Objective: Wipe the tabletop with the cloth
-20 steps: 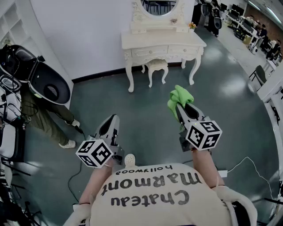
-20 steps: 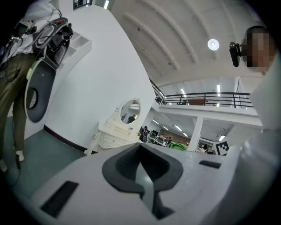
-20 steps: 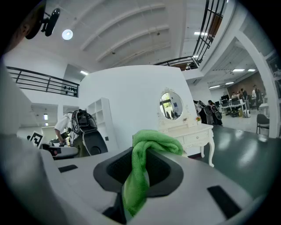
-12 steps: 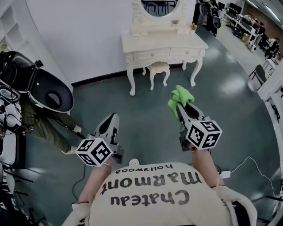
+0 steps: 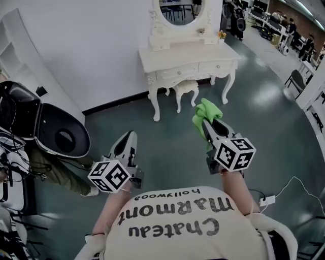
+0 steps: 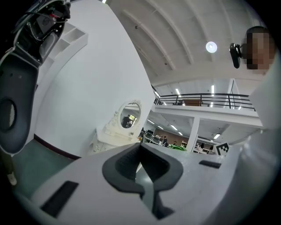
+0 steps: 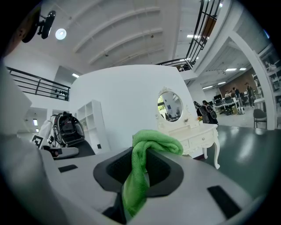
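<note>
A bright green cloth (image 5: 205,112) is bunched at the tip of my right gripper (image 5: 206,123), whose jaws are shut on it; in the right gripper view the cloth (image 7: 142,165) hangs down between them. My left gripper (image 5: 123,143) is held low at the left, jaws shut with nothing between them (image 6: 139,163). Both grippers are held in the air over the floor, well short of the white dressing table (image 5: 189,54), whose pale top stands against the far wall with an oval mirror (image 5: 179,8) above it. The table (image 7: 197,134) also shows ahead in the right gripper view.
A small white stool (image 5: 184,89) sits tucked under the dressing table. At the left a person in olive trousers (image 5: 53,167) stands by black equipment (image 5: 48,124). A white cable and plug (image 5: 277,195) lie on the grey-green floor at the right. Office desks and chairs fill the far right.
The view has shifted so the dressing table sits a little further right and lower; the person at the left has slid down the frame. Both grippers hold the same pose, cloth still gripped.
</note>
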The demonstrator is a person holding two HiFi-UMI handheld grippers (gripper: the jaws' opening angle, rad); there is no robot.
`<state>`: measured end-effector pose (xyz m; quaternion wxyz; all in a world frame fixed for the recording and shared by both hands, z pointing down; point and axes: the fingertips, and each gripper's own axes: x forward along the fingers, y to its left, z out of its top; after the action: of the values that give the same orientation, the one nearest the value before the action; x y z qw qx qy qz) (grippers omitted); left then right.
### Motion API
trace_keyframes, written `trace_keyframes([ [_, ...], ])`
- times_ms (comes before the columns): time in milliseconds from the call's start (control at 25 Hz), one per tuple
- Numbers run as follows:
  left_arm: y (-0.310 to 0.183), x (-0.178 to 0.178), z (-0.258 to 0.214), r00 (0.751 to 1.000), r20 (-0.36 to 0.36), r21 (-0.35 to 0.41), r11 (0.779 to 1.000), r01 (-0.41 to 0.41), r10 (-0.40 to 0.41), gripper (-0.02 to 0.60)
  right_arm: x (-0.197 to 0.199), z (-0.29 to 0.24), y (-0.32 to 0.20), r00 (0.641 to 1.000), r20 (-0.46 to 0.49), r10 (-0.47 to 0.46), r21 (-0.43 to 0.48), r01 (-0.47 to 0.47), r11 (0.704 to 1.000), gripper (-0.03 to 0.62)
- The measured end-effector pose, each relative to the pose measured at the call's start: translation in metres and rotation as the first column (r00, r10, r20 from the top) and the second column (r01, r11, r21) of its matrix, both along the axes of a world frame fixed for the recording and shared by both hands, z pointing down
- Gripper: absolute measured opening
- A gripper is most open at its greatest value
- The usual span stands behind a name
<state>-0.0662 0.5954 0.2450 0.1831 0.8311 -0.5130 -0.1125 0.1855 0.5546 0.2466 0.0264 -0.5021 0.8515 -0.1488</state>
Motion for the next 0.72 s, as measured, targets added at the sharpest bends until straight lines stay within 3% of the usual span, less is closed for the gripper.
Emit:
trace_keyframes([
  [320,-0.046,-0.044,0.027,0.999,0.039,-0.053,0.998,-0.027,0.030,0.008,-0.047,0.021,-0.036,1.000,-0.005,0.019,-0.032,-0.019,0.999,0.092],
  [720,-0.093,-0.046,0.067,0.998,0.016,-0.104,0.993,-0.062,0.063,0.008,-0.063,0.062,-0.090,1.000,-0.019,0.006,-0.126,-0.009,0.992,0.092],
])
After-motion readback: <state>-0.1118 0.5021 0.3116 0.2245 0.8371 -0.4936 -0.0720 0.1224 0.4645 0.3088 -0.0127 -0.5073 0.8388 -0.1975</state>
